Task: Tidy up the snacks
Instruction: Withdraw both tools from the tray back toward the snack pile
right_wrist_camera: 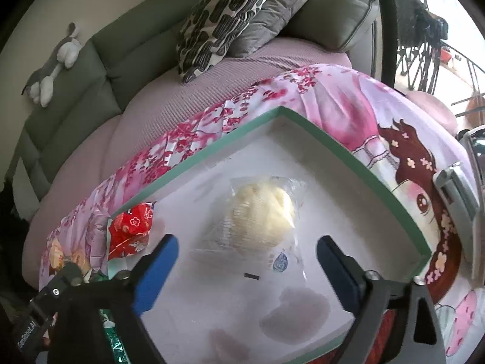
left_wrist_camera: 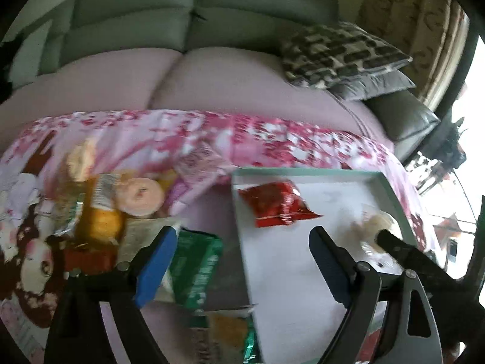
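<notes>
Inside the green-rimmed tray (right_wrist_camera: 194, 163), a pale bun in clear wrap (right_wrist_camera: 260, 209) lies beneath the wide-open right hand-held gripper (right_wrist_camera: 247, 253).

Both wrist views look steeply down, close over the tray (left_wrist_camera: 391, 188) (right_wrist_camera: 212, 148); left sits further left. Shared: tray, red packet (left_wrist_camera: 279, 204) (right_wrist_camera: 130, 227), sofa (left_wrist_camera: 127, 21) (right_wrist_camera: 100, 60).

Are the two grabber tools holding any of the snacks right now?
No, neither holds anything. The right tool is open above the clear-wrapped bun lying in the green-rimmed box. The left tool is open and empty too.
</notes>
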### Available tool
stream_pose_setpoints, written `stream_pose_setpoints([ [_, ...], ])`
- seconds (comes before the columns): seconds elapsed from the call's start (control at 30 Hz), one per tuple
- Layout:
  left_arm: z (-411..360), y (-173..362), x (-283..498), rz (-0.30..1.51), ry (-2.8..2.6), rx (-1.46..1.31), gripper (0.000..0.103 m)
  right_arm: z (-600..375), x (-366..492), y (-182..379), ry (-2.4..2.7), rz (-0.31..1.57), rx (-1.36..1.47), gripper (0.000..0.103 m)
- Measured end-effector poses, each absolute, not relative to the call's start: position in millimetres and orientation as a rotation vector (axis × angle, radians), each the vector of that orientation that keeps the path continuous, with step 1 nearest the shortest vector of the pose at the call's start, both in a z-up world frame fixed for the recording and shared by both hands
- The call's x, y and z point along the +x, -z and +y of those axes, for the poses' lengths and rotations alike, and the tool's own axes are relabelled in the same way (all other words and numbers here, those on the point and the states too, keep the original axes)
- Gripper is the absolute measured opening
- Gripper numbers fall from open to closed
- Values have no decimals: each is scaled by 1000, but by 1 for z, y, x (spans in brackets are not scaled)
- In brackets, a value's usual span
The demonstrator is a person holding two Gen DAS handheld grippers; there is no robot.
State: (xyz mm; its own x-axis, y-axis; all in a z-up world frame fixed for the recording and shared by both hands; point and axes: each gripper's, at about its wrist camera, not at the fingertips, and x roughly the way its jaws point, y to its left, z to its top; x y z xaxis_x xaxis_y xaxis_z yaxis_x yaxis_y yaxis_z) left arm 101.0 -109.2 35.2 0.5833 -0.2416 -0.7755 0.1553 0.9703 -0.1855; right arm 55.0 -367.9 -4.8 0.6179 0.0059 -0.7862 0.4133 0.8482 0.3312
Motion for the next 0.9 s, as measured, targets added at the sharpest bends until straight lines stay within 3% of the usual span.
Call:
stream_pose_setpoints([
  [0.07,-102,-36,97,898,193,-90,99,-369,53,3,249,876,519,103],
  [0.33,-84,-40,81,835,141,-94,99,-357,53,-3,224,871,474,103],
  [0.9,5,-46,59,895,-112,-90,100,-290,48,-21,154,894,345,103],
])
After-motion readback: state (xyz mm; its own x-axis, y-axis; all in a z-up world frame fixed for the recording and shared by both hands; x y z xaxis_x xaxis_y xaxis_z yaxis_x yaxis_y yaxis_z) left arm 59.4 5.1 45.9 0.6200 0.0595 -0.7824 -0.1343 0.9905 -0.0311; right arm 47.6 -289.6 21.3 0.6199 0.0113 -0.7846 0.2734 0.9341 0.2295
